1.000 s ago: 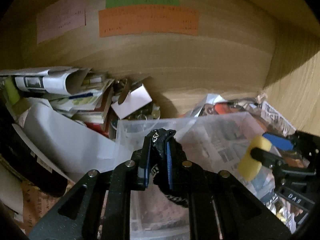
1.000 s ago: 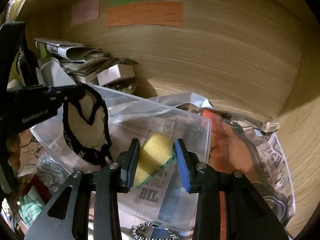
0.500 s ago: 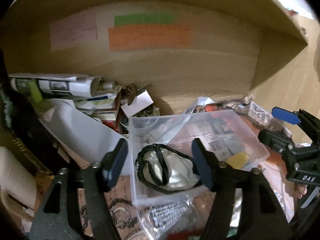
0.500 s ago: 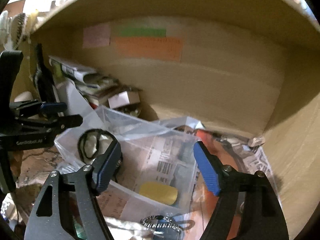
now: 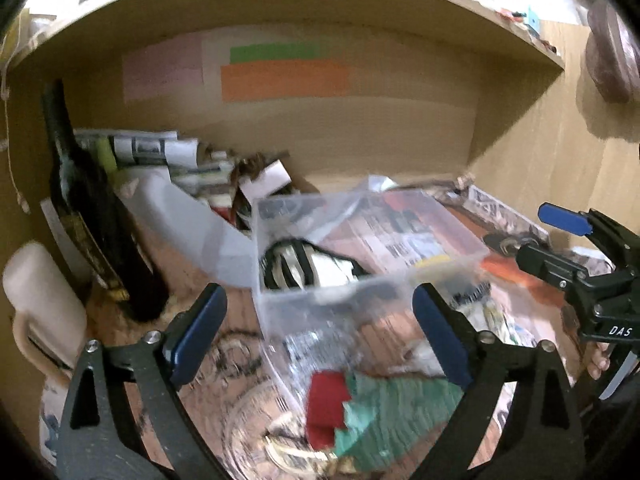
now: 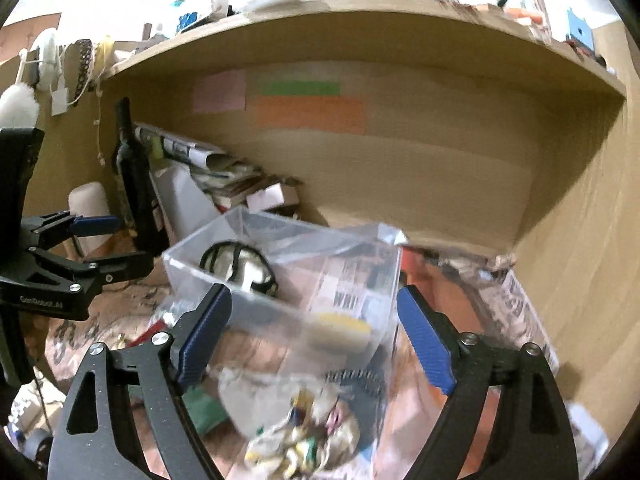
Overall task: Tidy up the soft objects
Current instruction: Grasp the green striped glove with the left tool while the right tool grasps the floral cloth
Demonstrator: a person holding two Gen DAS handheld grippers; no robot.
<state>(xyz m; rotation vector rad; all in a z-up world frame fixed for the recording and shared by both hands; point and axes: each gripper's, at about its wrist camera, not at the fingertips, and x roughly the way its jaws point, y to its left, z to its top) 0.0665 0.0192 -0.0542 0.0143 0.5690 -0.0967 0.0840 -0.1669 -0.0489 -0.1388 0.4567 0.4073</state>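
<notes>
Both your left gripper (image 5: 320,336) and right gripper (image 6: 312,332) stand wide apart, empty. The yellow sponge (image 6: 344,326) and black-trimmed pouch (image 5: 308,266) lie in the clear bin (image 5: 456,224). Near you, the green-red cloth (image 5: 384,412) looks limp, light: pinch a bunched fold.

The clear plastic bin (image 5: 372,280) is glossy and see-through, its walls catching light. Inside it lie a pale cloth pouch with black trim (image 5: 308,264) and a matt yellow sponge (image 6: 344,326). The back wall (image 5: 360,136) of the alcove is smooth light wood with a faint grain, bearing matt paper notes, one orange (image 5: 284,80). To the far left stands a dark glossy bottle (image 5: 100,216) beside rolled newsprint (image 5: 144,148). Nearer, crumpled green and red cloth (image 5: 372,408) looks soft and wrinkled. Both grippers are matt black plastic with small metal screws and ribbed blue fingers (image 6: 204,338).
</notes>
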